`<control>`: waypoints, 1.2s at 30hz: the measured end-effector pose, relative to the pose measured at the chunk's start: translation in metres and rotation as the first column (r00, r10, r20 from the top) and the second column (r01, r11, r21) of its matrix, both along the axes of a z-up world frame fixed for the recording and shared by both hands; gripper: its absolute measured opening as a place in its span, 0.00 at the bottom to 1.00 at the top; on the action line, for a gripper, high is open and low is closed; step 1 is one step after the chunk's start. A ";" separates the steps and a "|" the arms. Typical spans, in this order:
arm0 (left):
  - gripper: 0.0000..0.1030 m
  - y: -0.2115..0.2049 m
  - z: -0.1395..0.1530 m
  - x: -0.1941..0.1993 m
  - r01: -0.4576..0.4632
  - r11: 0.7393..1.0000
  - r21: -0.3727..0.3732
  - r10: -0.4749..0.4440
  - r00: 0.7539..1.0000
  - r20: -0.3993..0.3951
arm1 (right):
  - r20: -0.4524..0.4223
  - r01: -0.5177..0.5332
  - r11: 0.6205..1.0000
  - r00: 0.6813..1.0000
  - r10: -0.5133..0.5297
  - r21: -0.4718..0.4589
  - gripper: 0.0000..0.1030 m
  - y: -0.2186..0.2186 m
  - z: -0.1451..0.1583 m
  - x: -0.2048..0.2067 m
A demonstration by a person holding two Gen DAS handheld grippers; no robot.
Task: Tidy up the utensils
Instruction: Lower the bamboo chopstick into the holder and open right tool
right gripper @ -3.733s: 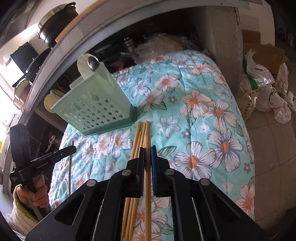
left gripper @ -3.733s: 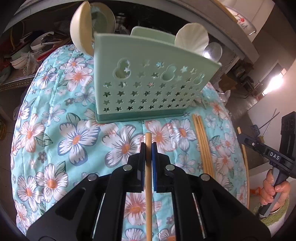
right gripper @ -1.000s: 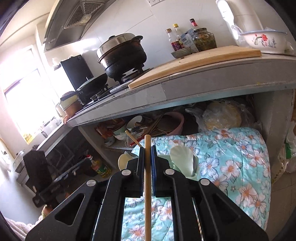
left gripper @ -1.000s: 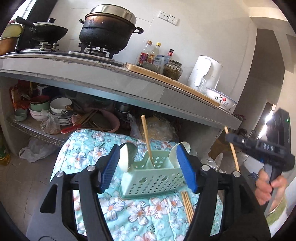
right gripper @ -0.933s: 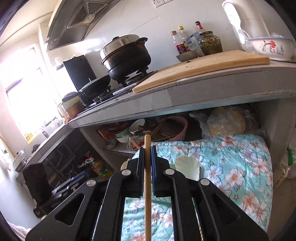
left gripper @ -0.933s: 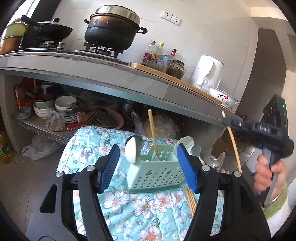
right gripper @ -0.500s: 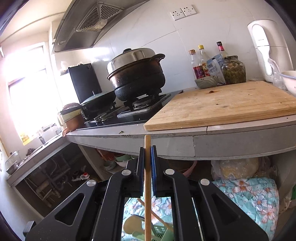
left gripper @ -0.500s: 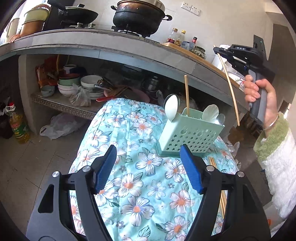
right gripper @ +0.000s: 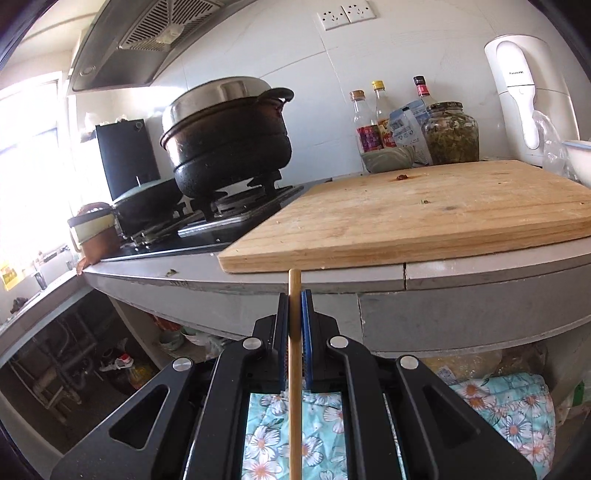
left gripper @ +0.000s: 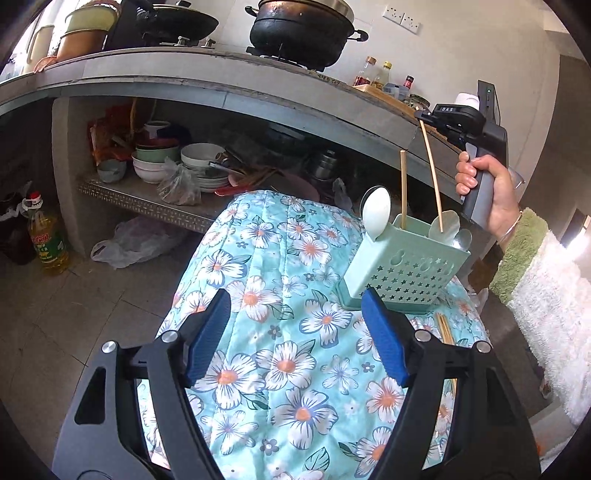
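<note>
A pale green utensil holder with star cut-outs stands on the floral cloth. One wooden chopstick stands upright in it, beside white spoons. My left gripper is open and empty, held back from the holder. My right gripper is shut on a second chopstick, whose lower end hangs at the holder's mouth. In the right wrist view that chopstick sits between the closed pads of the right gripper. More chopsticks lie on the cloth by the holder.
A concrete counter overhangs the cloth, with a black pot and a wooden cutting board on top. Bowls and plates fill the shelf beneath. An oil bottle and plastic bag sit on the floor.
My left gripper let go of its chopstick into the holder and drew back, open. My right gripper rose with its chopstick and brought its lower end over the holder.
</note>
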State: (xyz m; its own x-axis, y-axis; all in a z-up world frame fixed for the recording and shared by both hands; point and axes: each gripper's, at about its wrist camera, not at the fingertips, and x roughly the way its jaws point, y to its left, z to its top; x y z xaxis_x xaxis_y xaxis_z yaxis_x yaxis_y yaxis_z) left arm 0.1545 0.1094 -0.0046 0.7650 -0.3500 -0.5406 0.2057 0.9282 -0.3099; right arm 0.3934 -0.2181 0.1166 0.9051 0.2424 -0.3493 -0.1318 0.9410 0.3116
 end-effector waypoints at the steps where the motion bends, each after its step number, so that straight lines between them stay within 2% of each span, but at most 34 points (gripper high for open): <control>1: 0.68 0.001 -0.001 0.001 -0.003 1.000 0.000 0.003 1.000 -0.002 | -0.007 0.005 1.000 1.000 -0.005 -0.012 0.07 0.001 -0.004 0.003; 13: 0.68 0.003 -0.007 0.006 0.000 1.000 -0.010 0.000 0.999 -0.033 | -0.058 0.012 0.996 0.998 -0.017 -0.089 0.07 0.004 -0.031 0.001; 21: 0.68 0.001 -0.007 0.002 0.008 1.000 -0.021 -0.009 0.999 -0.039 | -0.106 -0.045 0.990 0.994 0.031 -0.136 0.08 0.006 -0.038 -0.038; 23: 0.68 -0.001 -0.006 0.000 0.015 1.000 -0.022 -0.015 0.999 -0.039 | -0.121 -0.060 0.988 0.992 0.044 -0.139 0.14 0.005 -0.039 -0.050; 24: 0.68 -0.002 -0.006 -0.001 0.019 1.000 -0.022 -0.019 0.999 -0.038 | -0.122 -0.062 0.989 0.991 0.046 -0.131 0.22 0.003 -0.038 -0.057; 25: 0.68 -0.003 -0.005 -0.003 0.023 0.999 -0.023 -0.023 0.999 -0.037 | -0.119 -0.065 0.991 0.992 0.051 -0.120 0.25 0.000 -0.037 -0.065; 28: 0.70 -0.008 -0.004 -0.006 0.038 0.999 -0.017 -0.039 0.999 -0.037 | -0.113 -0.072 0.994 0.992 0.062 -0.084 0.32 -0.009 -0.033 -0.089; 33: 0.72 -0.017 -0.003 -0.010 0.068 0.998 -0.009 -0.068 0.997 -0.045 | -0.112 -0.075 0.997 0.991 0.075 0.002 0.34 -0.032 -0.031 -0.140; 36: 0.72 -0.023 -0.005 -0.012 0.084 0.996 -0.005 -0.084 0.995 -0.059 | -0.136 -0.069 0.996 0.988 0.076 0.050 0.34 -0.047 -0.039 -0.176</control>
State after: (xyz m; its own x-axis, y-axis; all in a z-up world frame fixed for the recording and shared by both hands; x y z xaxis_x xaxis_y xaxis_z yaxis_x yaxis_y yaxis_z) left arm 0.1422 0.0861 -0.0095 0.6997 -0.4128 -0.5831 0.2639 0.9078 -0.3260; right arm 0.2172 -0.2647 0.0775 0.8284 0.3240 -0.4569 -0.1519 0.9151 0.3735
